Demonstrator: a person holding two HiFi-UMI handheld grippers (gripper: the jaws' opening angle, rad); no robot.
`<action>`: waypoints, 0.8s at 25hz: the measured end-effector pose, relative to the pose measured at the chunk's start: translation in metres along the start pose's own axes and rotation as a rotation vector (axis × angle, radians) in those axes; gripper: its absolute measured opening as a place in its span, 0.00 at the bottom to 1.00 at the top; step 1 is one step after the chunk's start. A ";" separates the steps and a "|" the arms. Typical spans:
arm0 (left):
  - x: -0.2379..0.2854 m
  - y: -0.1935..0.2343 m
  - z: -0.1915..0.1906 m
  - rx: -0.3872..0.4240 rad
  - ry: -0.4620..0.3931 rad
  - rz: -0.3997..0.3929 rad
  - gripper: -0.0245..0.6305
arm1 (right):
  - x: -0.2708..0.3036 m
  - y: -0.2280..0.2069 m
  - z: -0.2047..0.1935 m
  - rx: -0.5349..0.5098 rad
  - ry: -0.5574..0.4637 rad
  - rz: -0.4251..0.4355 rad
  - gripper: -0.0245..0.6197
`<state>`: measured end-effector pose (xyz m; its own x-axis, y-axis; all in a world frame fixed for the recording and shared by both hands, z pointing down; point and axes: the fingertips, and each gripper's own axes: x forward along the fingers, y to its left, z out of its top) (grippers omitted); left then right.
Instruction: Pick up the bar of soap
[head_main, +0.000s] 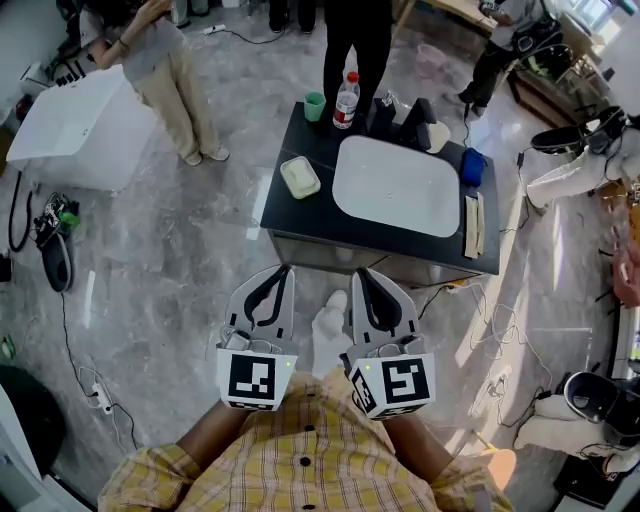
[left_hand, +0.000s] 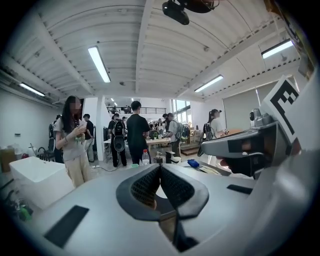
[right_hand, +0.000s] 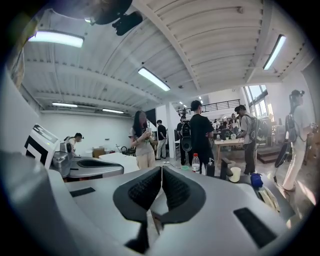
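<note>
The bar of soap (head_main: 299, 175) lies pale in a shallow rectangular dish on the left end of the dark table (head_main: 300, 225), beside a white oval basin (head_main: 397, 185). Both grippers are held low, close to my body and well short of the table. In the head view my left gripper (head_main: 285, 270) and my right gripper (head_main: 362, 272) point toward the table with their jaws together. The left gripper view shows its black ribbed pads (left_hand: 147, 184) meeting with nothing between them, and the right gripper view shows the same at its pads (right_hand: 146, 187). The soap is not visible in either gripper view.
On the table's far edge stand a green cup (head_main: 315, 105), a water bottle (head_main: 346, 100) and black fittings (head_main: 412, 122); a blue object (head_main: 473, 166) and a wooden strip (head_main: 474, 225) lie at its right. Several people stand around. A white tub (head_main: 75, 125) and floor cables (head_main: 100, 400) are at left.
</note>
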<state>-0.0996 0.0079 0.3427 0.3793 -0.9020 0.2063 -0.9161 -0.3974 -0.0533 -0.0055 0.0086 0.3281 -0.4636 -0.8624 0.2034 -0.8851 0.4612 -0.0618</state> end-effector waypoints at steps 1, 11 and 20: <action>0.019 0.003 0.003 0.010 0.013 0.000 0.06 | 0.014 -0.010 0.004 0.004 -0.003 0.013 0.07; 0.166 0.025 0.022 0.065 0.164 0.045 0.06 | 0.121 -0.108 0.013 0.092 0.075 0.094 0.07; 0.251 0.063 -0.022 0.337 0.318 -0.209 0.06 | 0.189 -0.147 0.012 0.118 0.120 0.053 0.07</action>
<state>-0.0644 -0.2401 0.4126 0.4437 -0.7223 0.5304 -0.7120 -0.6436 -0.2808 0.0365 -0.2249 0.3643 -0.5076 -0.8034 0.3112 -0.8616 0.4715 -0.1879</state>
